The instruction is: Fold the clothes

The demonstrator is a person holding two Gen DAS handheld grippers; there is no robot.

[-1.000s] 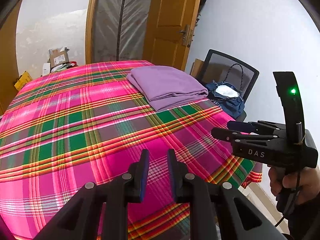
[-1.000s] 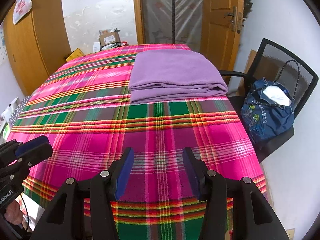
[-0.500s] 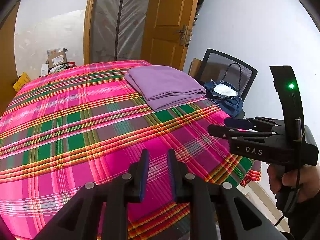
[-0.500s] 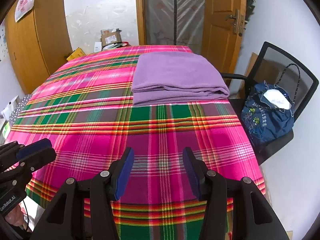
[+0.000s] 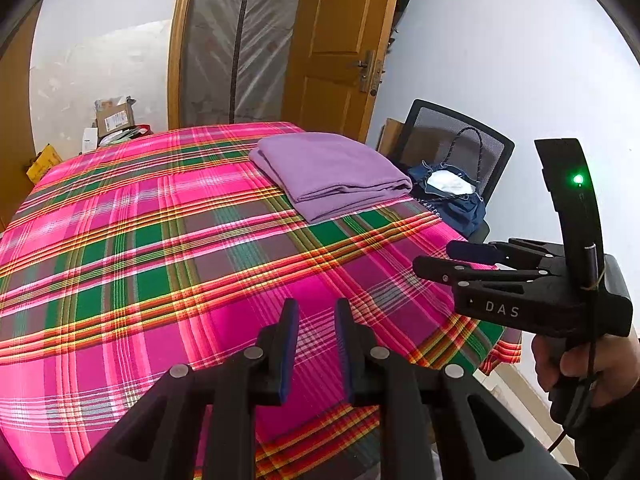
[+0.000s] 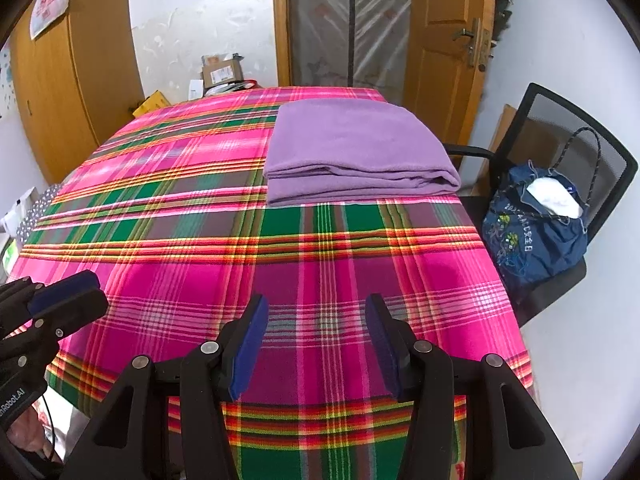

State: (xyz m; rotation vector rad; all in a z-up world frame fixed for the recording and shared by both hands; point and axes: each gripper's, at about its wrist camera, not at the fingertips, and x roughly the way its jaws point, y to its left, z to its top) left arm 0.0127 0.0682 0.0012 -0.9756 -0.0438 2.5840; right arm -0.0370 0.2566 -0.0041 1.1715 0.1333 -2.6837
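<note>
One plaid bedspread (image 6: 168,240), pink and green, was seen stretched flat over the whole bed, and everything else could be placed against it. At its far right corner one purple garment (image 6: 356,148) was lying, already folded into a neat flat rectangle, layered edges turned toward the cameras; exactly what kind of garment it was could not be told. No other clothing was found on the bedspread.

Just off the bedspread's right edge one black mesh chair (image 6: 576,128) was noted, with one blue drawstring bag (image 6: 532,236) slumped on its seat. Beyond the far edge one wooden door (image 6: 444,40) was seen, and a cardboard box (image 6: 222,72) by the wall.

Two grippers were counted, both hanging over the near edge of the bedspread, well apart from the garment. The right gripper (image 6: 316,340) was held with its jaws spread wide and nothing between them. The left gripper (image 5: 312,344) was held with its jaws narrow but parted, bare plaid showing in the gap, nothing gripped. One hand (image 5: 592,364) was glimpsed on the right gripper's handle.

The fold itself was judged finished, or very nearly so. What was called for next, most likely, was either a fresh garment to be brought onto the bare bedspread, or a long reach across to the purple stack for a final tidy.
</note>
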